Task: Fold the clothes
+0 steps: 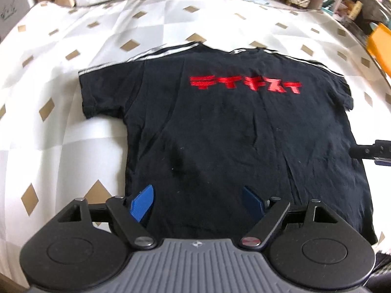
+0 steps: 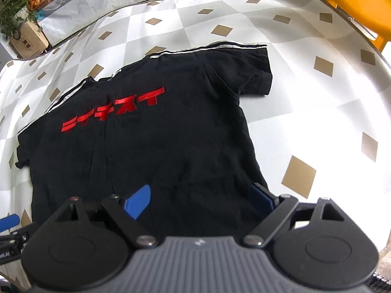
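Claws (image 1: 198,199) (image 2: 202,199) wide open over tee (image 1: 220,127).

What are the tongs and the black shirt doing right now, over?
Left tongs open, over the hem. Right tongs open, over the hem's right end. Black T-shirt spread flat on the checkered tablecloth, unfolded. Nothing lying on it.

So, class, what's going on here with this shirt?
A person holds two tools over a black T-shirt spread flat, unfolded, on a checked tablecloth. The left tool and right tool are both open above the near hem, gripping nothing. Folding has not begun.
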